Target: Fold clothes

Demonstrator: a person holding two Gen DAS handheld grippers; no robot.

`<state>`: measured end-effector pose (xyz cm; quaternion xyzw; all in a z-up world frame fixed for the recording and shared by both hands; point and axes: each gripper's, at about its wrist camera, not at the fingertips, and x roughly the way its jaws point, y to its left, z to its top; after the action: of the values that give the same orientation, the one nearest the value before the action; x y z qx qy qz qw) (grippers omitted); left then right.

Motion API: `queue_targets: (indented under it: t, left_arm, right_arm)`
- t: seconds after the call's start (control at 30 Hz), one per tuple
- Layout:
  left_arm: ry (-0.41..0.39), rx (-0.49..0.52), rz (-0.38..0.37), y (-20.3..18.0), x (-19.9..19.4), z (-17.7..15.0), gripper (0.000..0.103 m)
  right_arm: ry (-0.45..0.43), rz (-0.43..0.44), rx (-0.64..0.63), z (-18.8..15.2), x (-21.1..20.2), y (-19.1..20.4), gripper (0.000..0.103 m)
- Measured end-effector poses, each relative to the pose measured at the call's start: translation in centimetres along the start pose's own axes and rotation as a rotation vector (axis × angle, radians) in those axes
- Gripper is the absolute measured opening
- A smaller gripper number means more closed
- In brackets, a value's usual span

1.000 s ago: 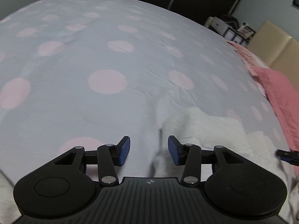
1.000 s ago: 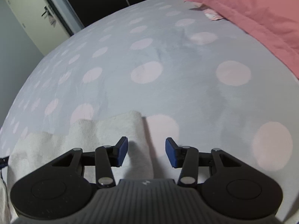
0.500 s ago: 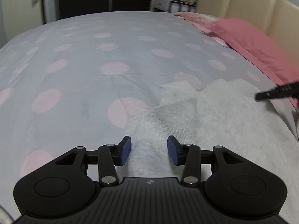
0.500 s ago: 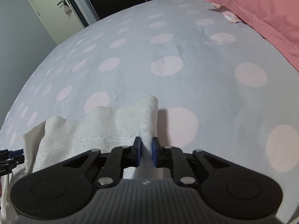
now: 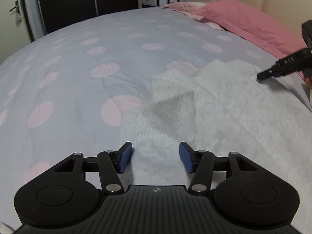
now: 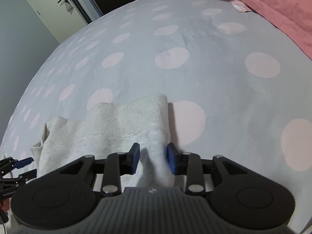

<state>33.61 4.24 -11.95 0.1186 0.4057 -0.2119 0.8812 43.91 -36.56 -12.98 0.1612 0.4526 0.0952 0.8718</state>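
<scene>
Bed [image 5: 81,44] w/ the grey, pink-dotted cover [image 6: 195,81] is filling both views, running back toward a dark wardrobe and a pale door. Pink pillow [image 5: 243,21] is lying along the headboard side, well apart from the garment; in the right wrist view it's sitting in the top right corner [image 6: 276,2].

White knit sweater [image 5: 224,101] is lying on the cover, mostly flat, body spreading out to the right in the left wrist view. A sleeve or side strip of it is trailing down toward the left cam, and a ribbed piece is lying folded over near the middle. In the right wrist view the sweater [image 6: 109,124] is showing its ribbed hem band at the far edge, w/ a bunched ridge of fabric rising up toward the cam.

Left gripper [image 5: 155,157] is hovering low over the sleeve strip, blue pads spread wide, fabric running between them but nothing pinched. It's also peeking in at the left edge of the right view [image 6: 23,165].

Right gripper [image 6: 154,160] is sitting partly parted, pads either side of that raised fabric ridge near the sweater's right edge; pads aren't pressed tight, can't tell if they're truly gripping. From the left view its tip [image 5: 273,72] is touching down on the sweater's far right side.
</scene>
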Motion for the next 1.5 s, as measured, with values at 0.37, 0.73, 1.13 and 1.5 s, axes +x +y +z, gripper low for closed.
queue_targets:
  t: [0.37, 0.73, 1.13, 1.5]
  left_arm:
    - [0.016, -0.173, -0.020, 2.8, -0.4, 1.1, 0.005]
    - [-0.091, -0.451, 0.184, 12.0, -6.0, -1.2, 0.002]
    - [-0.044, -0.429, 0.241, 11.3, -3.3, -1.3, 0.016]
    - [-0.008, -0.479, 0.236, 11.6, -2.3, -1.8, 0.038]
  right_arm:
    - [-0.042, -0.032, -0.026, -0.1, -0.5, 0.3, 0.005]
    - [-0.165, -0.086, -0.068, 0.0, -2.9, 0.9, 0.004]
    - [-0.180, -0.081, -0.062, 0.3, -2.3, 0.8, 0.042]
    - [-0.103, 0.034, 0.175, 0.5, 0.1, -2.8, 0.033]
